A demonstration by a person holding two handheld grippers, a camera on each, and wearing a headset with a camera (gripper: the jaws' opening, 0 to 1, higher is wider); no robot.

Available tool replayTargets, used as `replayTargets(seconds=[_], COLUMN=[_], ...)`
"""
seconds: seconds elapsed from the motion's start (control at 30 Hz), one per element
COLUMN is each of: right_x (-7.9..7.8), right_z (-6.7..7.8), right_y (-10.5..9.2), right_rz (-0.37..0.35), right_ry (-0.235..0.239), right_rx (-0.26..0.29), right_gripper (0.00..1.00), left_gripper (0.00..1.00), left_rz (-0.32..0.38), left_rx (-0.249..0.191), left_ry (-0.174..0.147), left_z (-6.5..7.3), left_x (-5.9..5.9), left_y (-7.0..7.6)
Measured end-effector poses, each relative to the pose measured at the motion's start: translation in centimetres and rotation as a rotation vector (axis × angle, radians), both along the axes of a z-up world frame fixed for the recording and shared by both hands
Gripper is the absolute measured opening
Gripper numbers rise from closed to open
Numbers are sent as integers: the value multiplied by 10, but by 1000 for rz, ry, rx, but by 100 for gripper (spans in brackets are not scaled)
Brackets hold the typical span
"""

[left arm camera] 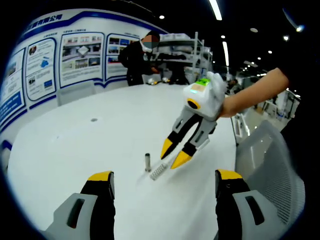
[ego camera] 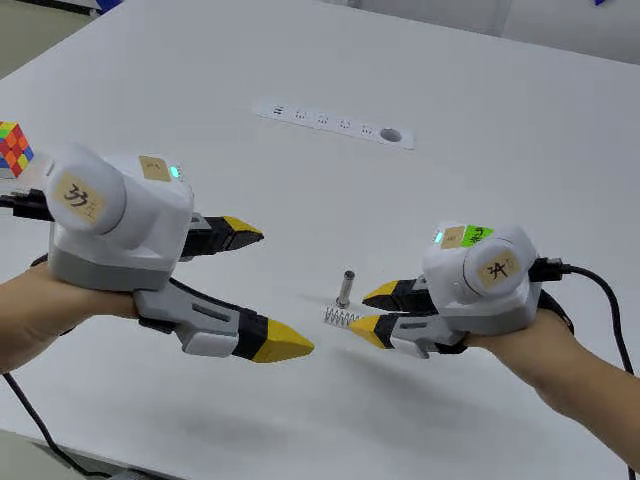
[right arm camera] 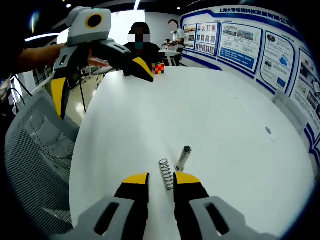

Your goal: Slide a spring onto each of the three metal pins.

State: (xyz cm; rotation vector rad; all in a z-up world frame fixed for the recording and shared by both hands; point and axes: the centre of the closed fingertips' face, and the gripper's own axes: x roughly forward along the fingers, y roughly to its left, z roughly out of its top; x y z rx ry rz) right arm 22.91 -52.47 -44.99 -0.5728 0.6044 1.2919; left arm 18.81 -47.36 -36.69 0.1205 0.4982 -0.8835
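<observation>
The left tongs (ego camera: 268, 290) are held well above the bench (ego camera: 200, 90), with the jaws spread wide and nothing between them. The right tongs (ego camera: 372, 310) are held low over the bench, tips pointed toward the left tongs, with the jaws only narrowly parted.

One spring (right arm camera: 166, 174) is seen lying flat on the bench. In the right gripper view its near end rests in the gap between the two yellow tips of the right tongs, and its far end reaches out ahead of them. The gap looks somewhat wider than the spring, so the coil is not seen to be clamped.

A single metal pin (right arm camera: 183, 158) is seen standing upright on the bench just ahead of the right tongs' tips, close beside the far end of the spring. The pin is bare and no spring is threaded on it. In the left gripper view both pin and spring are found ahead of the open left jaws, between them and the right tongs.

A white power strip (ego camera: 335, 123) is set well beyond both tongs. A coloured puzzle cube (ego camera: 13, 148) is placed at the bench edge, outward of the left tongs.
</observation>
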Motion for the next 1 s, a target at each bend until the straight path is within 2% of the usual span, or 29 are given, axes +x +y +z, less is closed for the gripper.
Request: replayTargets(seconds=[0.27, 0.43, 0.73, 1.0], right_x=[9, 7, 9, 0], right_z=[-19, -22, -29, -37], right_y=[-3, -1, -2, -3], right_rz=[-21, -8, -14, 10], right_ry=[-6, 15, 23, 38], right_rx=[-70, -70, -97, -126], right_gripper=[18, 16, 16, 15], left_gripper=[84, 83, 83, 82], left_rz=[1, 9, 17, 15], left_rx=[-4, -4, -8, -7], left_ry=[7, 11, 13, 14], left_z=[-4, -5, -4, -4], left_x=[1, 1, 0, 1], left_y=[1, 3, 7, 7])
